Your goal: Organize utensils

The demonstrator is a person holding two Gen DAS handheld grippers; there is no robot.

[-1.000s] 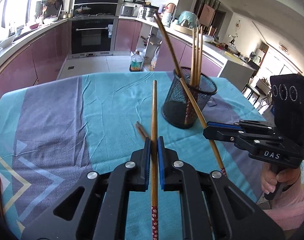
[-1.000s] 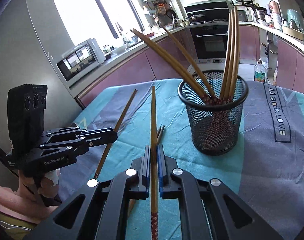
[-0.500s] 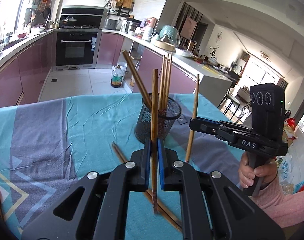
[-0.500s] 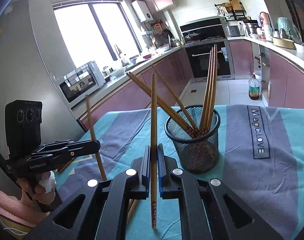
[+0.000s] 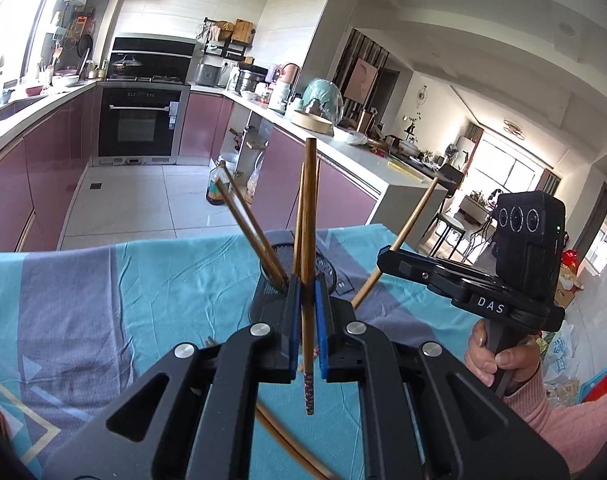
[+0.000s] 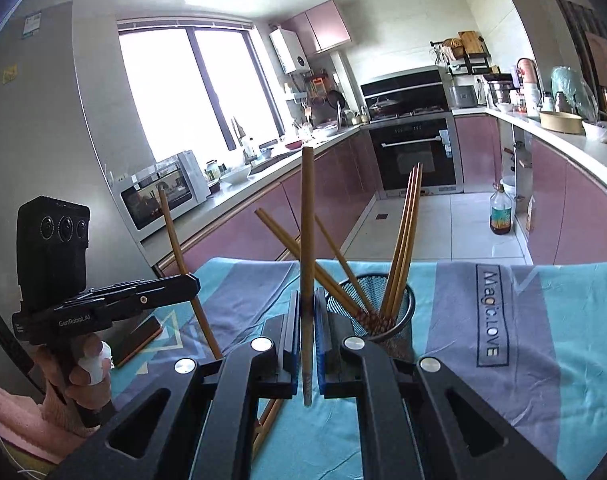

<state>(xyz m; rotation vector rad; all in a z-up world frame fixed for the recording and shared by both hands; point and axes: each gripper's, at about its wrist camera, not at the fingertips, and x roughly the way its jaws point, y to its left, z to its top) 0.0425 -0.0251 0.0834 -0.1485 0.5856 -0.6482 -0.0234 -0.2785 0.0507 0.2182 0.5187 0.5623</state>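
The worktop [image 5: 151,280] is covered with a teal cloth. A mesh holder [image 6: 399,320] with chopsticks is stood on it. One chopstick [image 5: 308,240] is clamped upright in the left claw [image 5: 306,312], another chopstick [image 6: 307,248] in the right claw [image 6: 306,320], both above the worktop.

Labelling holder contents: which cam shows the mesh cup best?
Right wrist: the mesh cup shows its open rim and the chopsticks inside. In the left wrist view the mesh cup sits mostly behind the left gripper and its chopstick.
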